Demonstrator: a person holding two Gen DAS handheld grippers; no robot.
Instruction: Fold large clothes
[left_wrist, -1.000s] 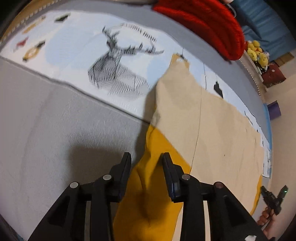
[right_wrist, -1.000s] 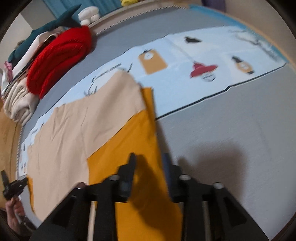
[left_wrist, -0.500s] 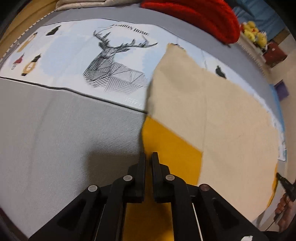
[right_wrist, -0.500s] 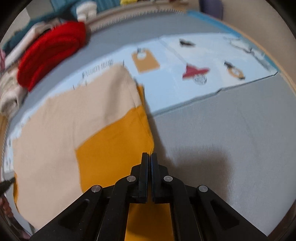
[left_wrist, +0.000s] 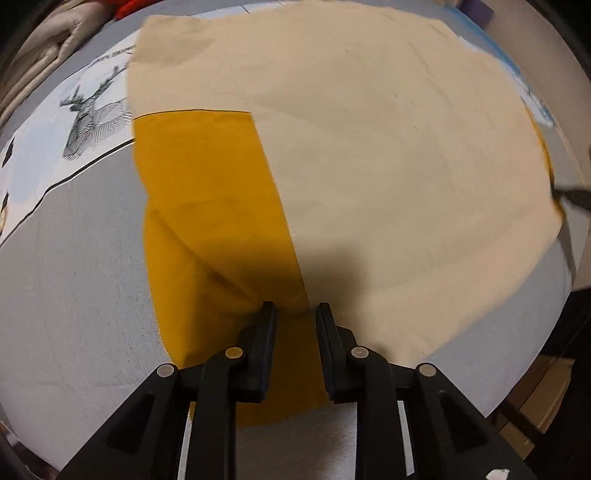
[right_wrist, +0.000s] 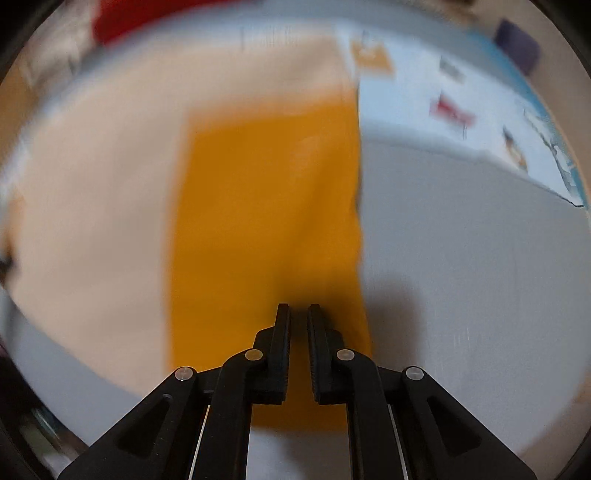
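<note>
- Here, the garment (left_wrist: 369, 155), a large piece in beige with a mustard-yellow panel (left_wrist: 207, 206), lies spread nearly flat on the grey bed cover (left_wrist: 74, 295); its far edge reaches onto the pale printed sheet (left_wrist: 92, 110) with the stag drawing; the yellow panel shows along one side, presumably as the layer left uncovered by the beige one

- Diagonal creases run across the yellow panel toward the left gripper (left_wrist: 293, 314); they suggest cloth drawn up at that point, though whether any is pinched cannot be told from this view

- The left gripper points steeply down over the near end of the yellow panel, beside its seam with the beige; its jaws have just been opening and now stand narrowly apart, with yellow cloth seen in the gap and no pad clearly pressing on it

- The right gripper (right_wrist: 297, 314), in a blurred view, hangs straight down over the same yellow strip near its edge against the grey cover; its jaws have just been parting slightly, a thin slit between them, nothing visibly clamped

- Both tools sit at the garment's near hem, probably because the corners taken there would carry the next fold across

- Folded cream bedding (left_wrist: 48, 66) is piled at the far side, well apart
</note>
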